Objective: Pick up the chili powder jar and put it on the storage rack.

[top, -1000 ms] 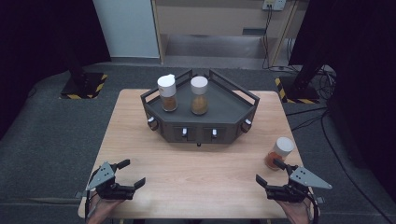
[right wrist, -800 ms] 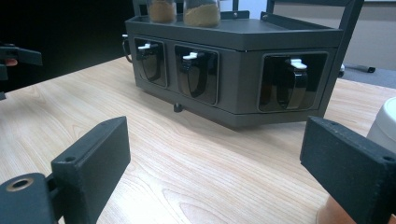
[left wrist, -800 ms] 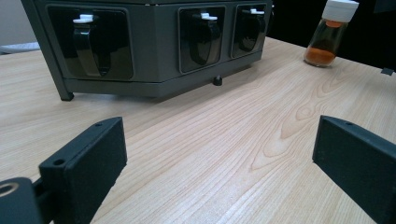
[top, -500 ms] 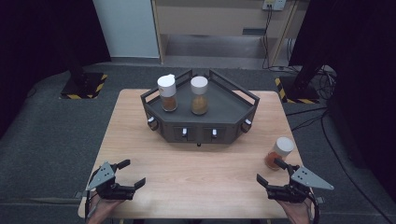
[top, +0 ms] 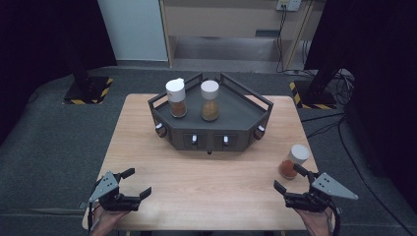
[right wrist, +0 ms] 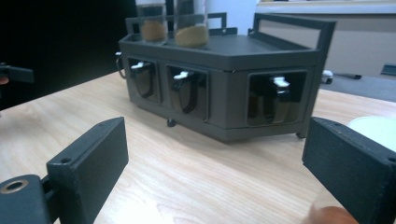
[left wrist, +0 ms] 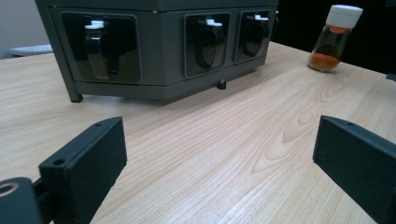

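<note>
Dark curtains and grey floor surround a pale wooden table, where the work looks to be loading spice jars onto a rack.

One jar of orange powder with a white cap stands on the bare wood, just ahead of the right gripper and a touch to its outer side, almost against the outer jaw tip. In the right gripper view the white cap shows just behind the right-hand jaw and an orange blur sits at the bottom edge beside it. That gripper is released: its jaws have just been opening a little further, they stand wide, and nothing lies between them. The jar is not yet taken.

Farther ahead of both grippers, toward the far side of the table, sits the dark grey rack, a many-sided stand with a railed top and windowed slots in its front faces. Two white-capped jars already stand on its top: one with darker brown powder and one with tan powder, side by side toward the rack's left half.

The left gripper rests low near the table's near edge, well apart from the loose jar, jaws spread wide with only bare wood between them. From its own view the loose jar appears far off to the right, beyond the rack's corner.

By my reading, two jars are placed and one remains: the right gripper must close on the loose jar, lift it and set it on the rack.
</note>
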The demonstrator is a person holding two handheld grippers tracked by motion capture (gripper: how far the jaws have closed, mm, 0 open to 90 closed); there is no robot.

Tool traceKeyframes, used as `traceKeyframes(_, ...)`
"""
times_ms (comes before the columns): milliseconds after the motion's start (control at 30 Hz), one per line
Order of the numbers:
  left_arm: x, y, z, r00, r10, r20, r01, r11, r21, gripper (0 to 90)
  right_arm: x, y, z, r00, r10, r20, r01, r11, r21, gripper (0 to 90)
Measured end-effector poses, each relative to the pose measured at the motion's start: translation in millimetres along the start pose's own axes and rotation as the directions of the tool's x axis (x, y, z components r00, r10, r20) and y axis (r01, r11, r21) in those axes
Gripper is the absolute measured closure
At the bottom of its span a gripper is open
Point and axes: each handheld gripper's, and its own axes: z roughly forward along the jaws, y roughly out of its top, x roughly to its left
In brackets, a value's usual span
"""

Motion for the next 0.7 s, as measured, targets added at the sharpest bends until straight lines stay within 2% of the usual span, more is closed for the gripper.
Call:
traceKeyframes(400, -8.5, -1.7, -8.0, 0.9994, 0.001, -0.036, -0.001, 0.9998, -0.021, 1.0, -2.8, 16.2, -6.3, 0.9979, -0.011, 0.064, 0.011, 1.0, 0.002, 6.1)
traceKeyframes(500, -10.0, -3.6, -11.9, 0.9986, 0.001, -0.054, -0.003, 0.9994, -0.035, 1.0, -6.1, 19.7, -8.1, 0.9956, 0.006, 0.094, -0.007, 1.0, 0.005, 5.9)
traceKeyframes(700, -8.9, -5.7, -13.1, 0.9979, -0.017, -0.062, 0.015, 0.9988, -0.046, 0.5, -13.8, 24.5, -8.3, 0.9872, 0.015, 0.159, -0.02, 0.999, 0.029, 5.6)
